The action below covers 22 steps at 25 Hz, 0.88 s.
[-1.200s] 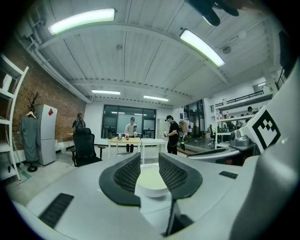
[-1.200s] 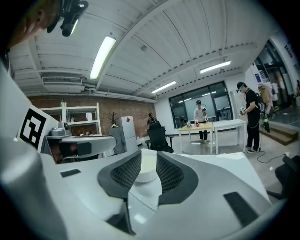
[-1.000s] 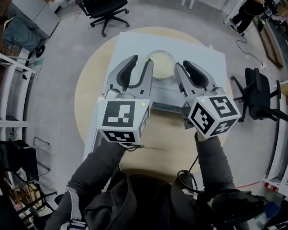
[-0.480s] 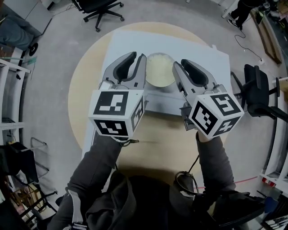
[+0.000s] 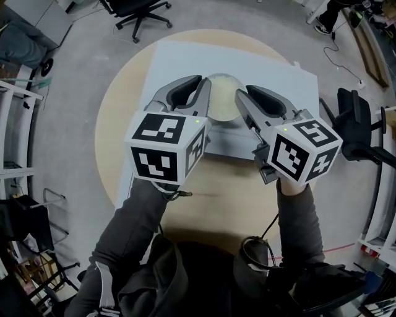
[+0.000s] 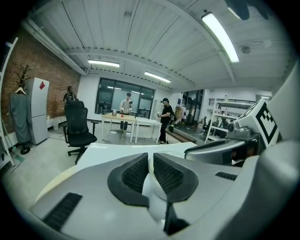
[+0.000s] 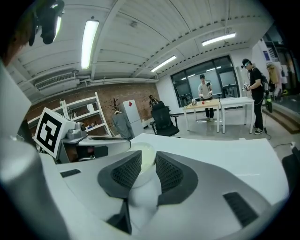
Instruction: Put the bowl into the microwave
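A pale cream bowl (image 5: 223, 102) sits between my two grippers, over the near part of a white flat-topped box (image 5: 272, 68) that may be the microwave. My left gripper (image 5: 204, 83) holds the bowl's left rim: its jaws have just been closing, and in the left gripper view the thin white rim (image 6: 151, 163) is pinched between the pads of the gripper (image 6: 151, 157). My right gripper (image 5: 243, 91) is shut on the opposite rim. In the right gripper view the bowl (image 7: 143, 156) bulges between the dark ribbed pads of that gripper (image 7: 148, 161).
The white box stands on a round wooden table (image 5: 117, 136). Black office chairs stand beyond the table (image 5: 133, 9) and to the right (image 5: 356, 133). White shelving (image 5: 15, 111) lines the left. Several people stand at desks (image 6: 129, 122) in the background.
The left jaws have narrowed from wide open onto the bowl's left rim. Both marker cubes have tipped and sunk a little. The right jaws keep the same grip.
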Each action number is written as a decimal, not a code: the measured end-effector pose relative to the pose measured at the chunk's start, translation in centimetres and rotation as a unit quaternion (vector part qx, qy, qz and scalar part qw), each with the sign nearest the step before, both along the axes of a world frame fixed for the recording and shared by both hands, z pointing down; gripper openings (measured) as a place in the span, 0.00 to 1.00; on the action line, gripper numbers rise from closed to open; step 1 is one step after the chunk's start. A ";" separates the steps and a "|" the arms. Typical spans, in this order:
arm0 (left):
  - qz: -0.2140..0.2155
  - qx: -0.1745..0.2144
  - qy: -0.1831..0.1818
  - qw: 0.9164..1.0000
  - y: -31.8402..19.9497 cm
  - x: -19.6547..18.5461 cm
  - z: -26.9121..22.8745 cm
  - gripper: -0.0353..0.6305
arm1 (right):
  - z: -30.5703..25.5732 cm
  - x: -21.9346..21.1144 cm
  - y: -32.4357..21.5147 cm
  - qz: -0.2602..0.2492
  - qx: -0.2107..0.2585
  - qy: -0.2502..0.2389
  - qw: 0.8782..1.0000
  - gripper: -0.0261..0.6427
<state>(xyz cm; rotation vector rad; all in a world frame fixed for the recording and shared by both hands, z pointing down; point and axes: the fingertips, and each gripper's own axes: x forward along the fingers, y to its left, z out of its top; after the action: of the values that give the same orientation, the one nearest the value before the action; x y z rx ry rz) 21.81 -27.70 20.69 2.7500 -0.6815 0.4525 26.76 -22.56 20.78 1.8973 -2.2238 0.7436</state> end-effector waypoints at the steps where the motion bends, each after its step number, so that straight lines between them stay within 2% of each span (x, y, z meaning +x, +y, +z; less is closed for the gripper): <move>1: 0.000 -0.001 -0.001 1.000 0.0 0.0 0.1 0.12 | 0.1 0.0 0.0 -0.001 -0.001 -0.001 1.000 0.17; 9: -0.021 0.000 0.011 1.000 0.5 -0.4 -0.5 0.10 | -0.5 0.9 0.1 0.046 0.020 -0.004 0.999 0.11; 22: -0.028 0.008 0.027 0.999 1.2 -0.1 -1.6 0.09 | -1.4 1.7 0.8 0.074 0.036 0.008 0.997 0.08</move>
<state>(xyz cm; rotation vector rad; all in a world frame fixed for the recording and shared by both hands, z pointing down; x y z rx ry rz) 21.70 -26.46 19.10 2.7398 -0.7507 0.3601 28.42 -21.80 19.35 2.1142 -2.1465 0.6736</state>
